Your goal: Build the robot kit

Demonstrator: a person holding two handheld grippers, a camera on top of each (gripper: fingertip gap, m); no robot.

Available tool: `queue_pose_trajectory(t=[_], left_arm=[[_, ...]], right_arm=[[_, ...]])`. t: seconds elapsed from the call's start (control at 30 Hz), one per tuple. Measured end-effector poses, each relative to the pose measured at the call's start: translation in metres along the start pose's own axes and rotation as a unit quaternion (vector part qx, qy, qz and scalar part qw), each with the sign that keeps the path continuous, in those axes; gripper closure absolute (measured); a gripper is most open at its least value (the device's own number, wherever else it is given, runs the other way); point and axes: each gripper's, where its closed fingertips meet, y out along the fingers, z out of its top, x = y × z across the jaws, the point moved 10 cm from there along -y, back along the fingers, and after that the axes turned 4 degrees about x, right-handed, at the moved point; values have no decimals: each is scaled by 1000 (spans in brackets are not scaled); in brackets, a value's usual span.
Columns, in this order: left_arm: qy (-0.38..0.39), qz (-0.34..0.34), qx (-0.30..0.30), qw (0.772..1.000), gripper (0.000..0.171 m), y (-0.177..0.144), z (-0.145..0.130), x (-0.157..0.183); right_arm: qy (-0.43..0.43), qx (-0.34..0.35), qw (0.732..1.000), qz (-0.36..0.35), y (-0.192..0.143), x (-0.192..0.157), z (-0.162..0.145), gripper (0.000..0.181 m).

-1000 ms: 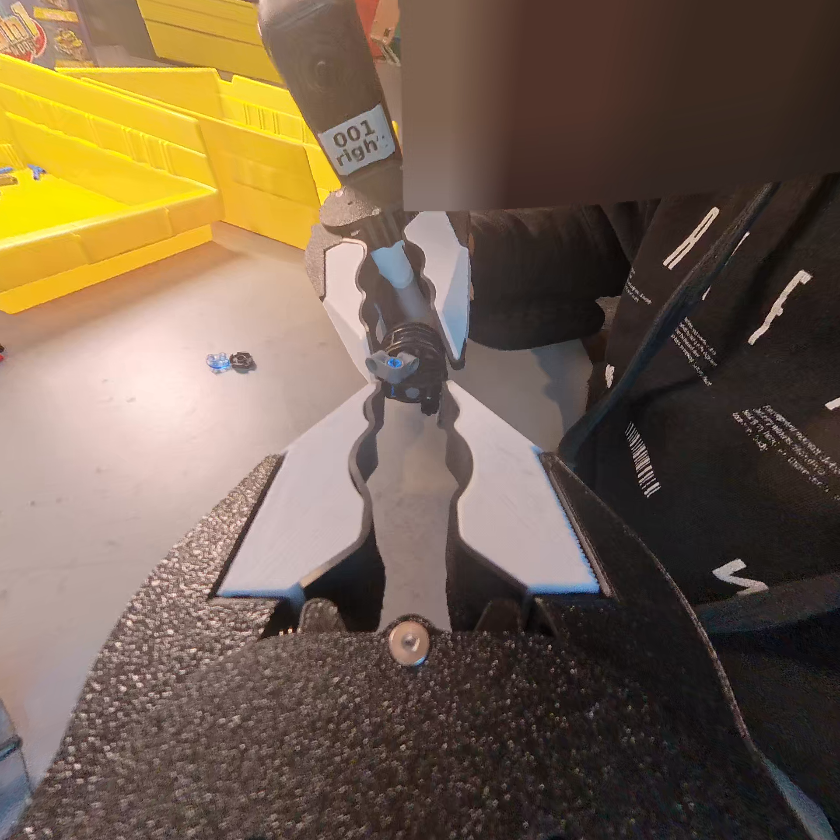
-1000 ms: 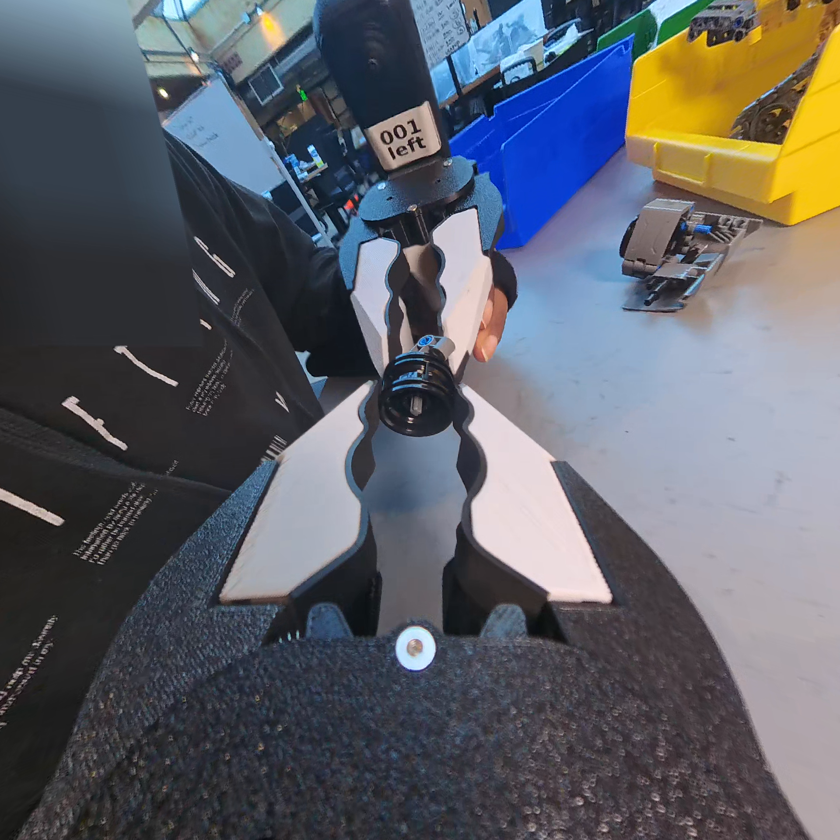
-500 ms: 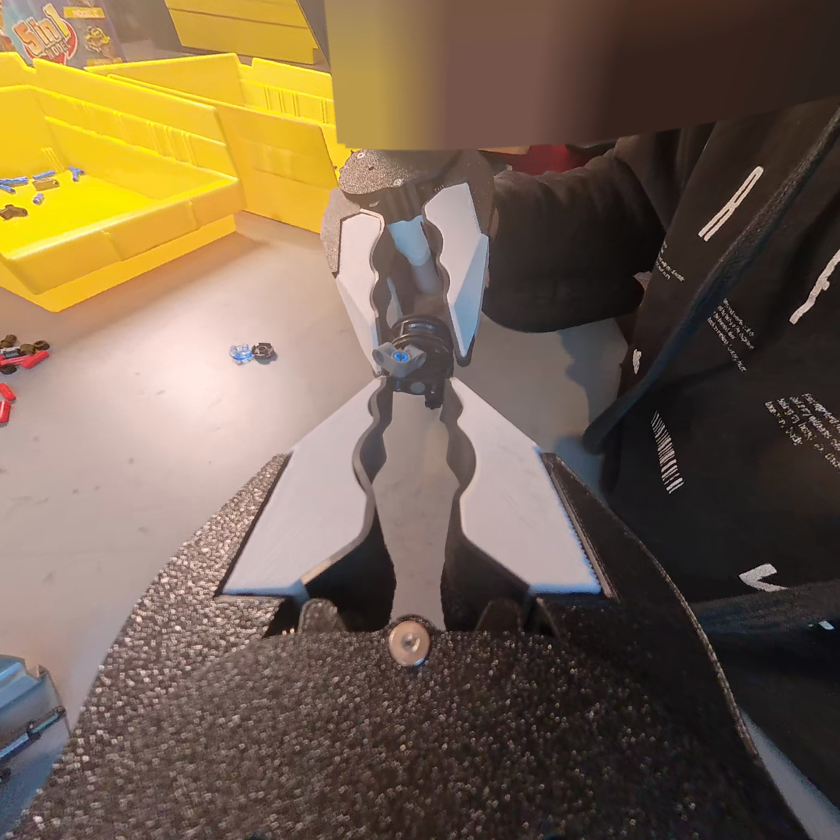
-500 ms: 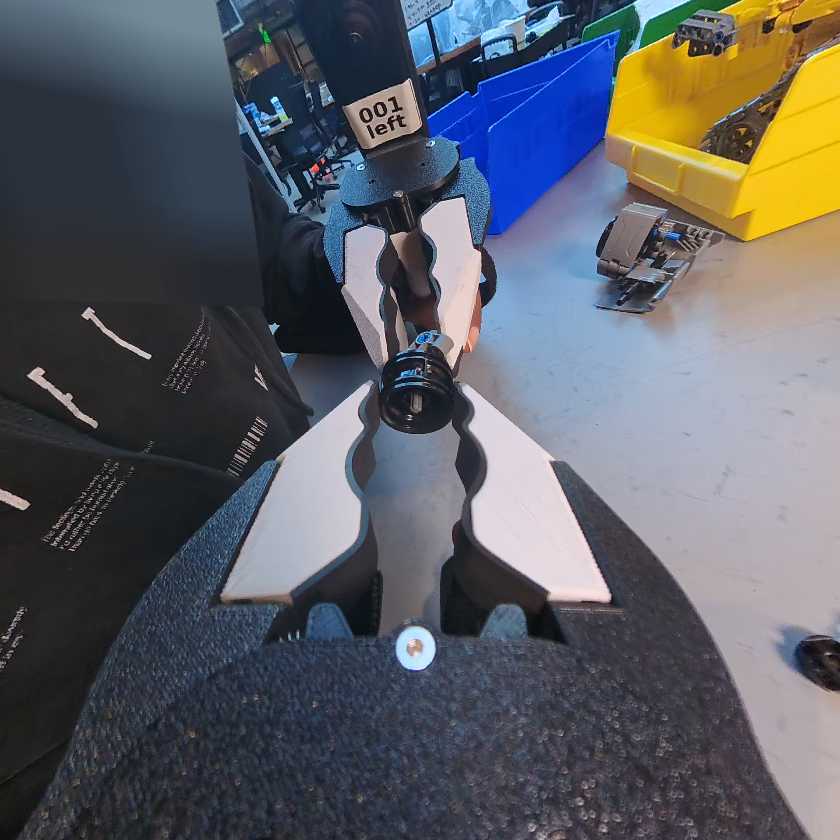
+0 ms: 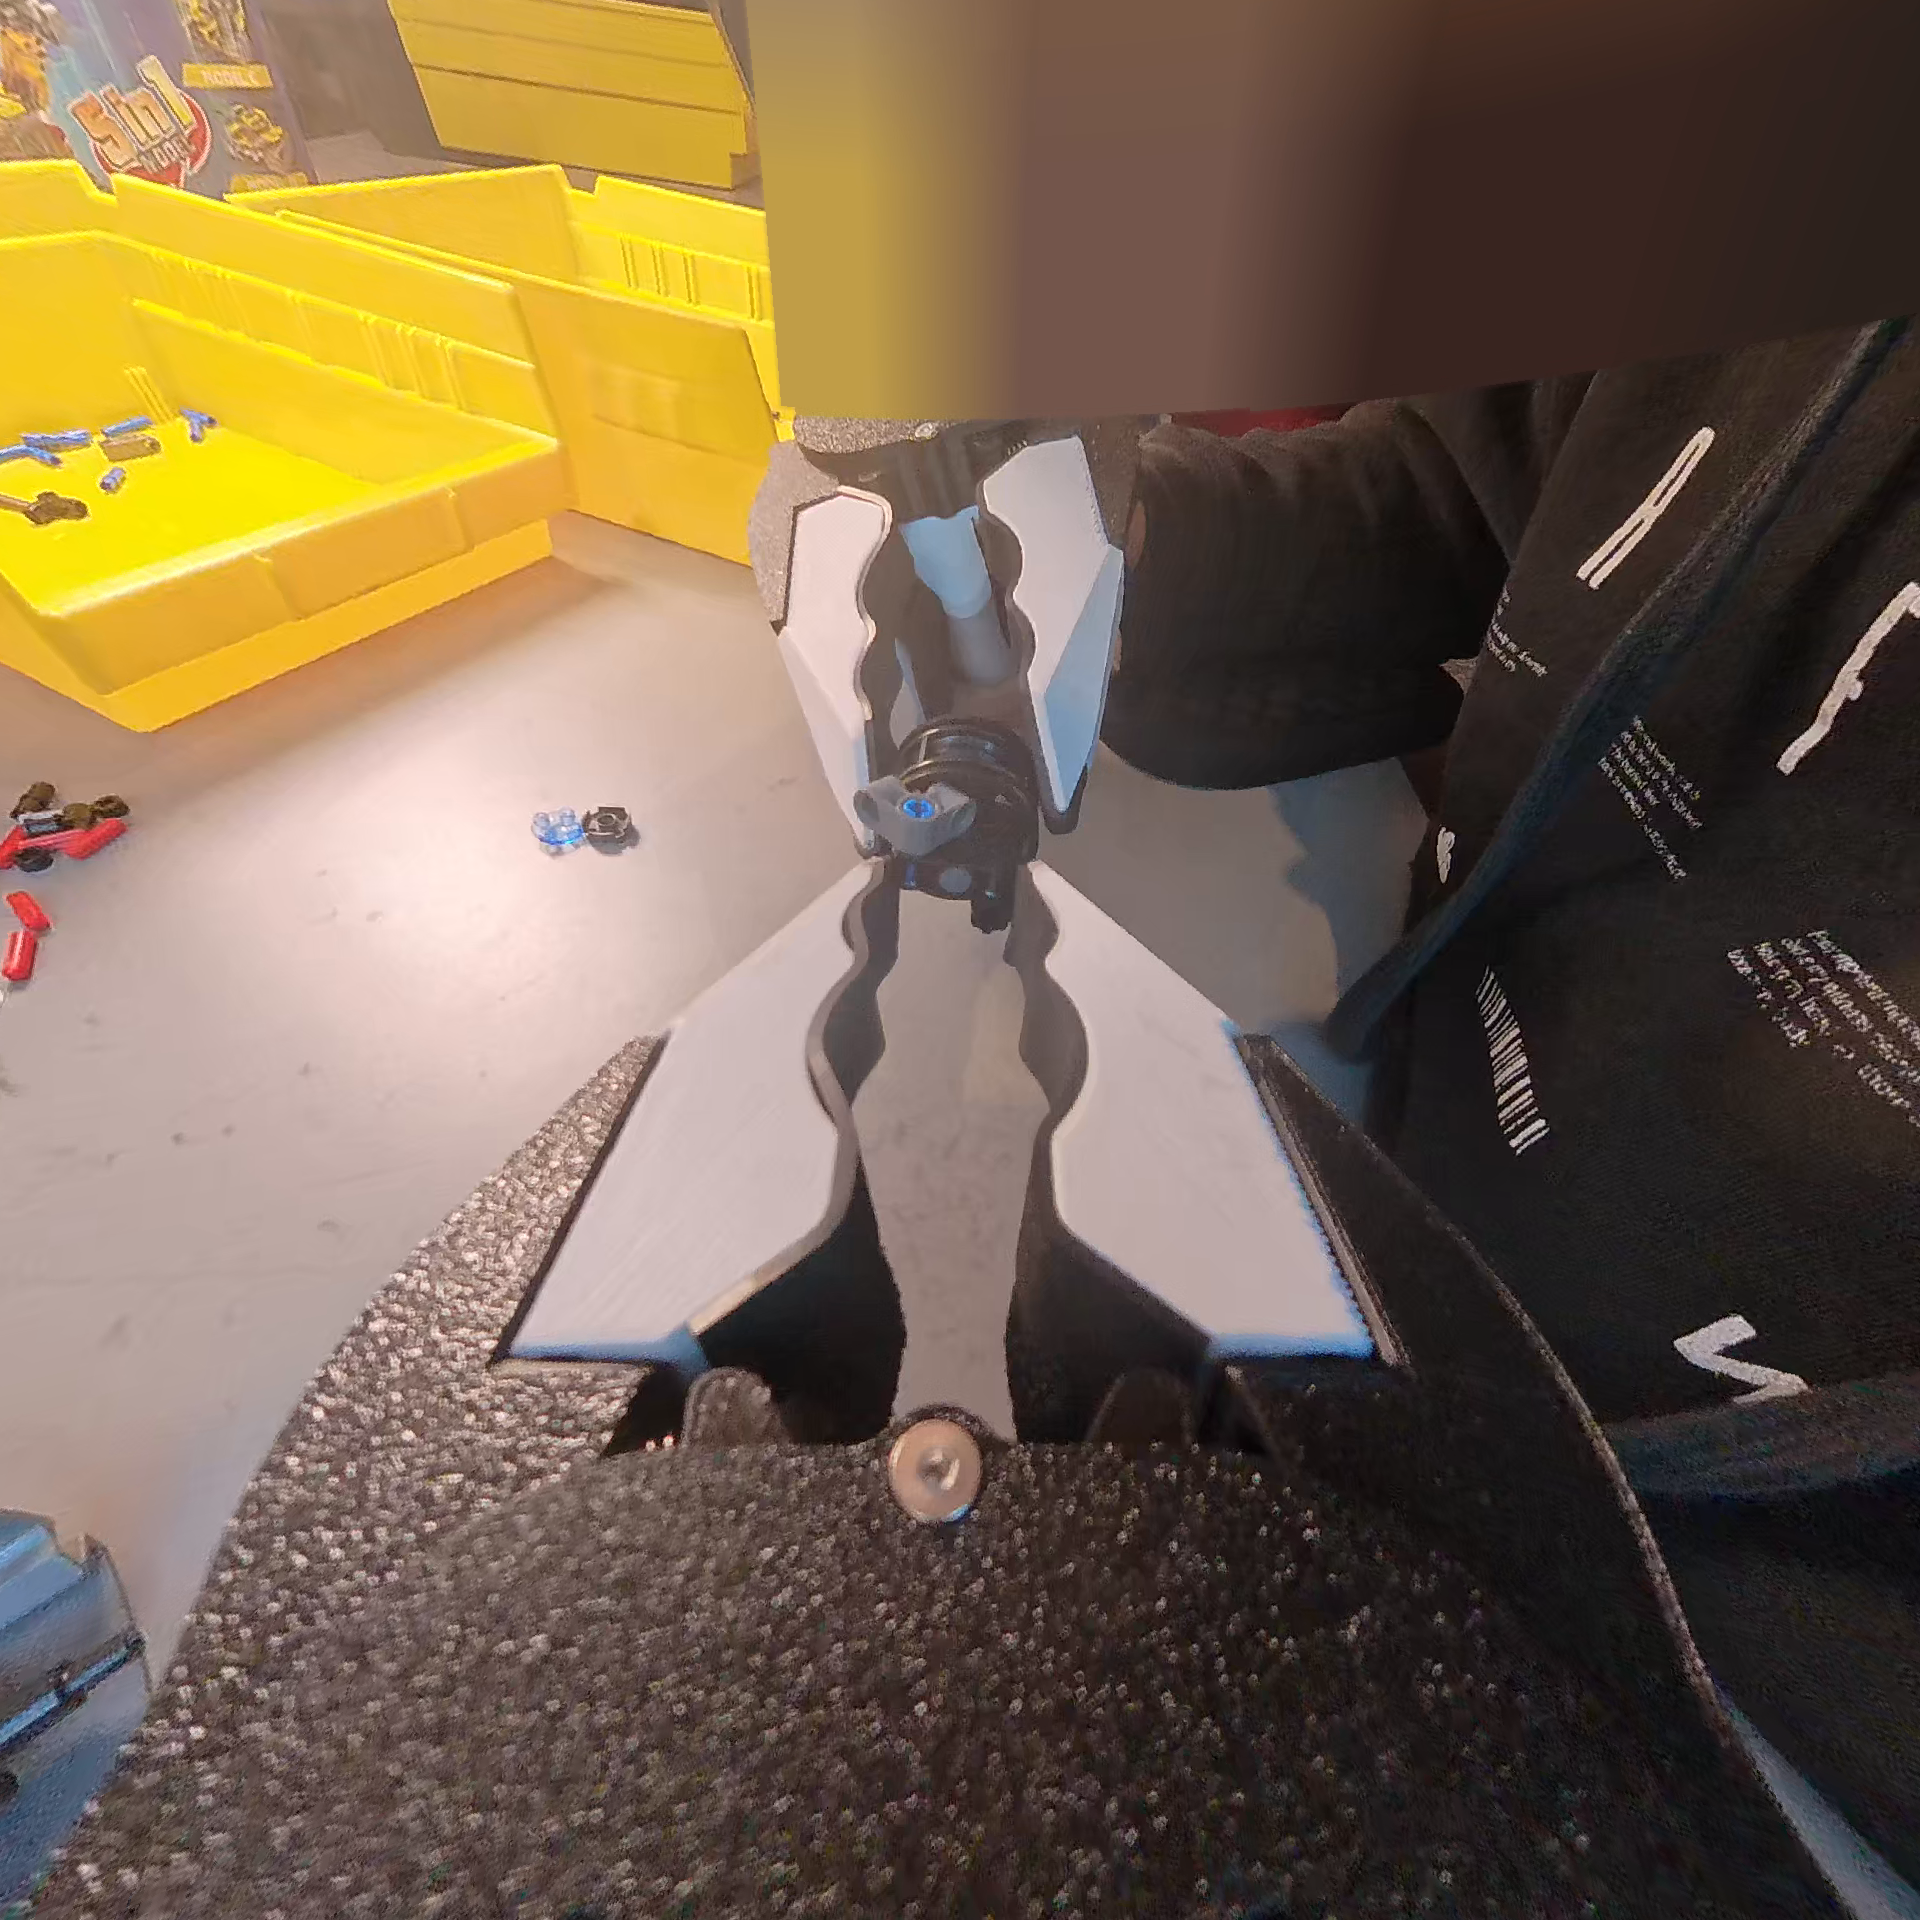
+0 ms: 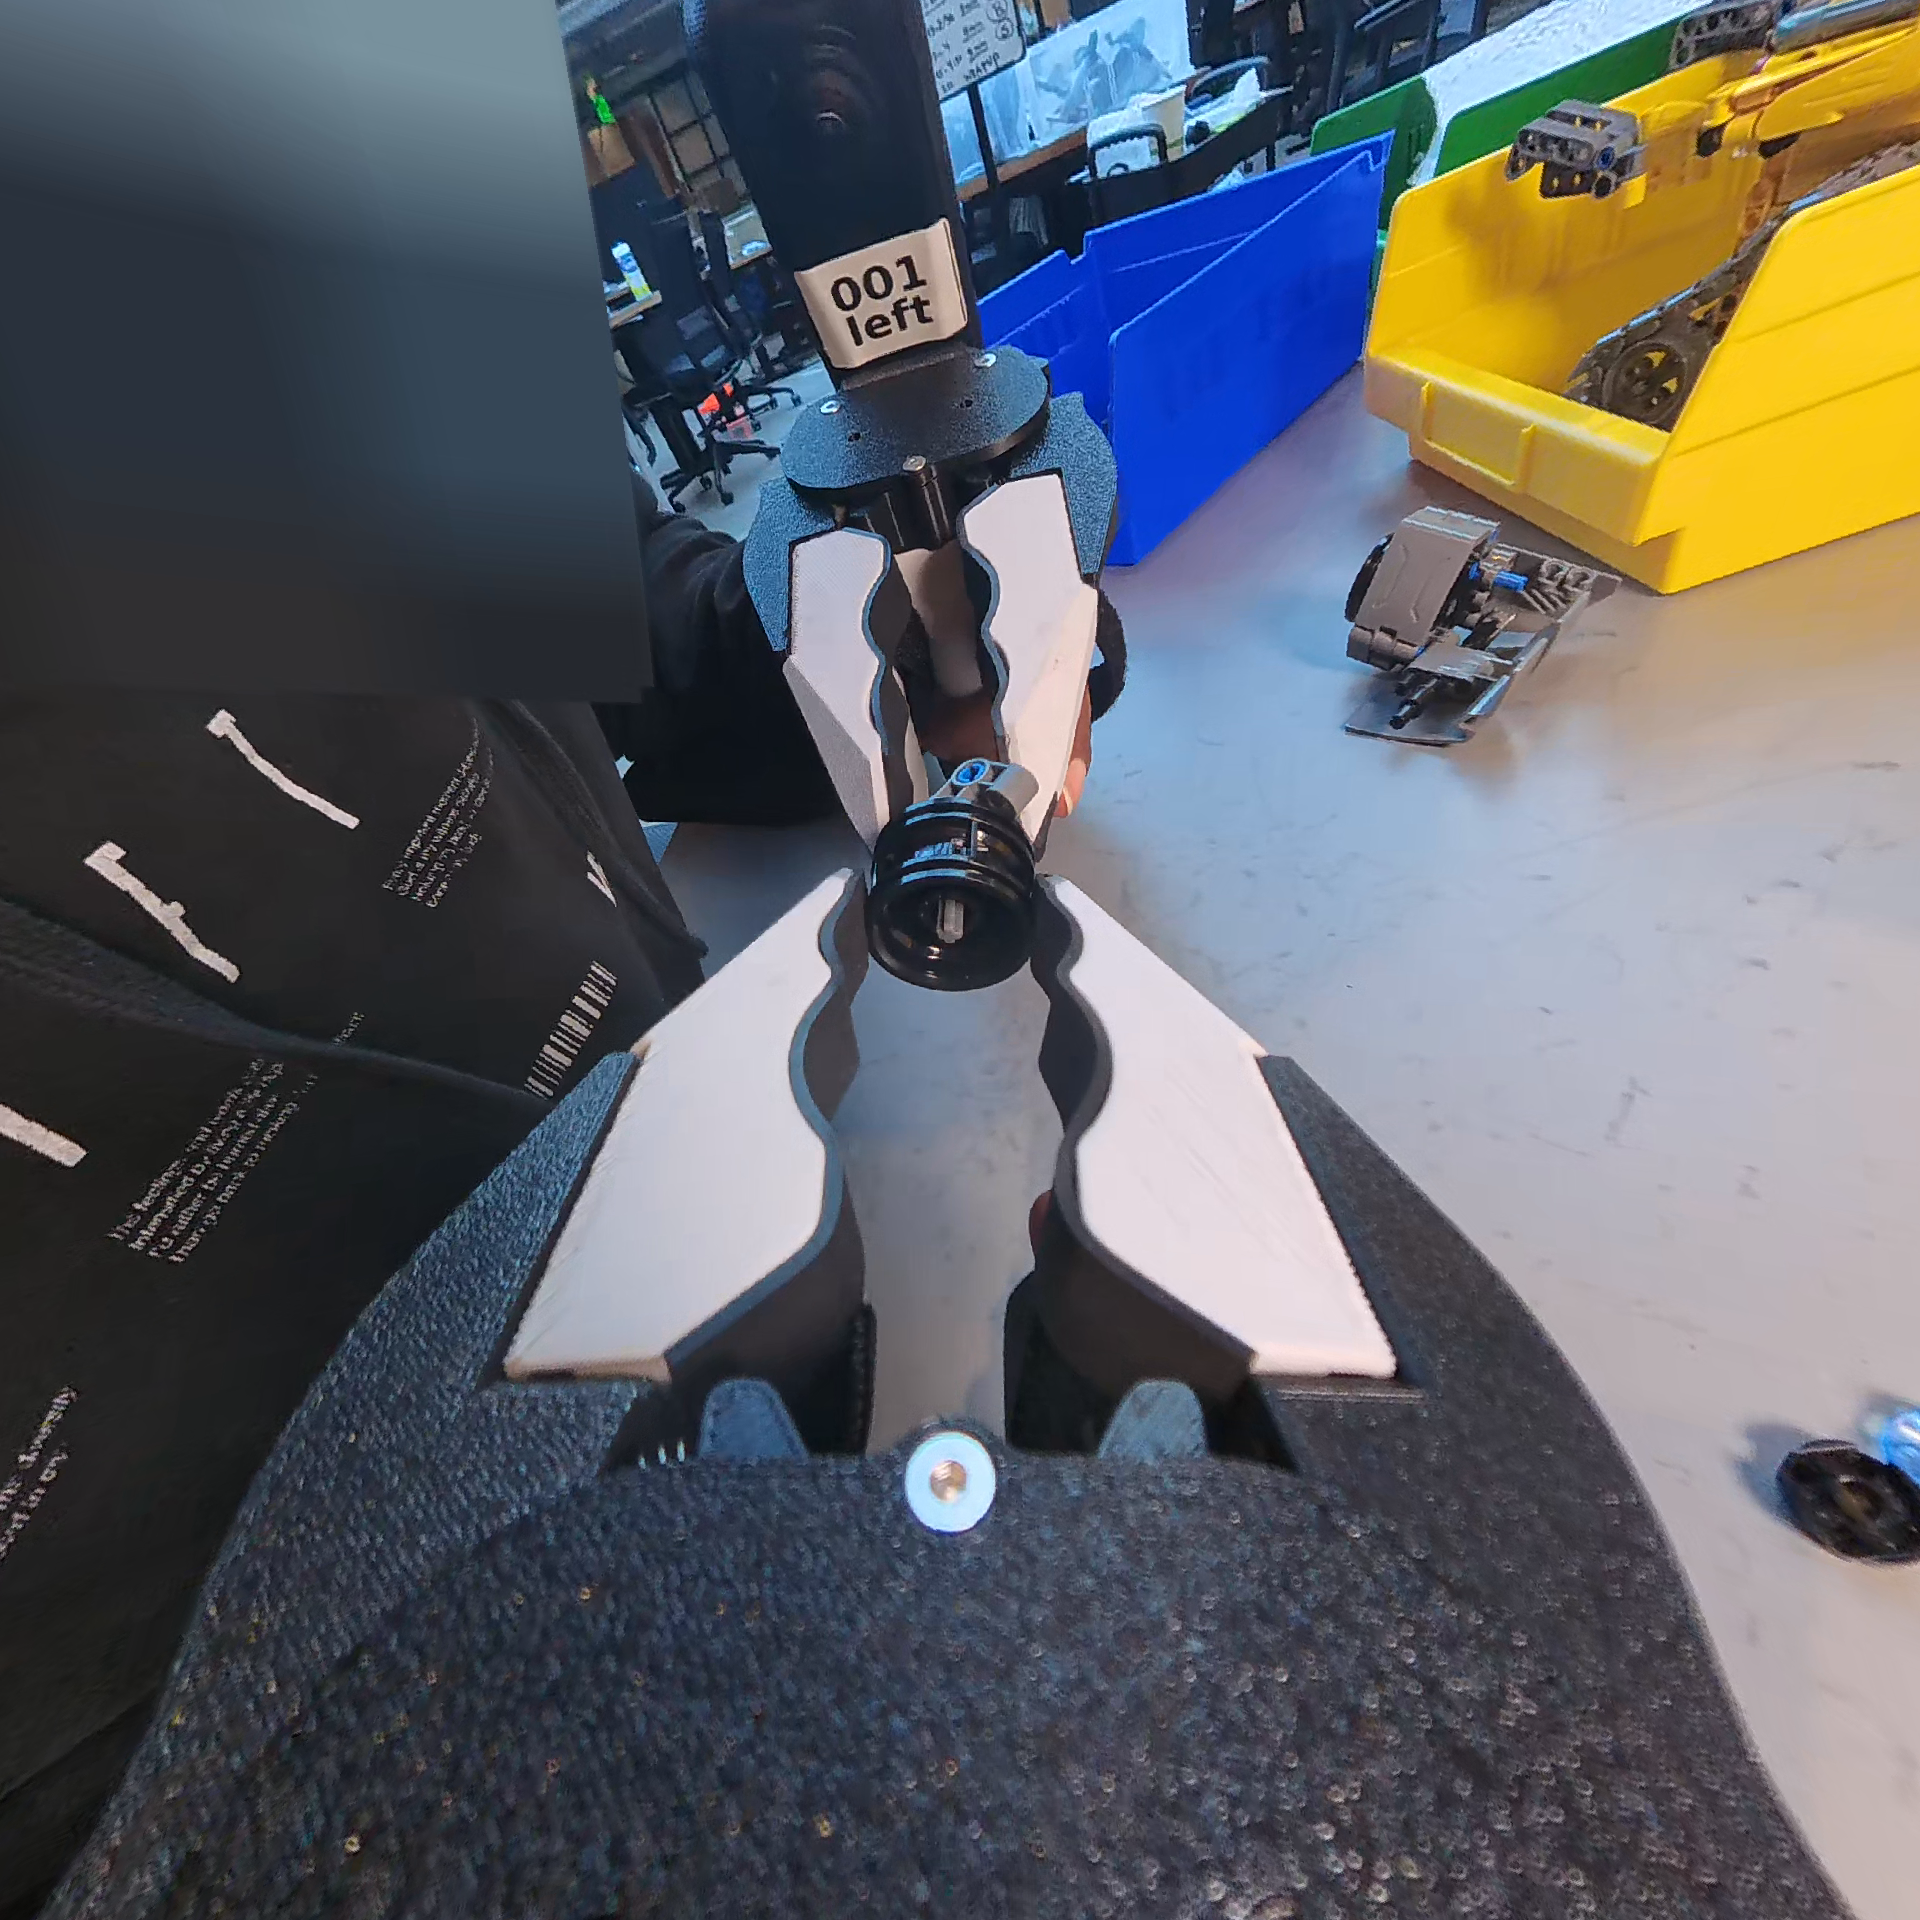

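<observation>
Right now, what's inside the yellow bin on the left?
In the left wrist view, the yellow bin holds a few small blue pieces and a dark piece on its floor. Its near wall hides the front strip of the floor.

We see the left gripper (image 5: 951, 883) and the right gripper (image 6: 951, 899) with pale grey fingers edged in black, set in speckled black housings. Between them sits a glossy black ribbed wheel (image 6: 951, 914) on a grey connector (image 5: 914, 816) with a blue centre. The table (image 6: 1455, 987) is plain light grey. Toward its far edge stand yellow bins (image 5: 260, 499) and a blue bin (image 6: 1226, 343). The person's garment (image 5: 1662, 935) is black with white print and a barcode pattern.
</observation>
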Motion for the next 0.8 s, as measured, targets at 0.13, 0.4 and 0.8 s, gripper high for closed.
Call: queue_pose_trajectory(t=[0.13, 0.4, 0.8], left_arm=[[-2, 2, 1, 1000, 150, 0, 0, -1], [-49, 62, 50, 996, 171, -30, -7, -24], [-108, 11, 49, 993, 143, -14, -7, -24]], right_arm=[[1, 4, 1000, -2, 0, 1, 0, 151], [-11, 53, 997, -60, -21, 10, 8, 151], [-8, 3, 998, -58, -5, 11, 0, 149]])
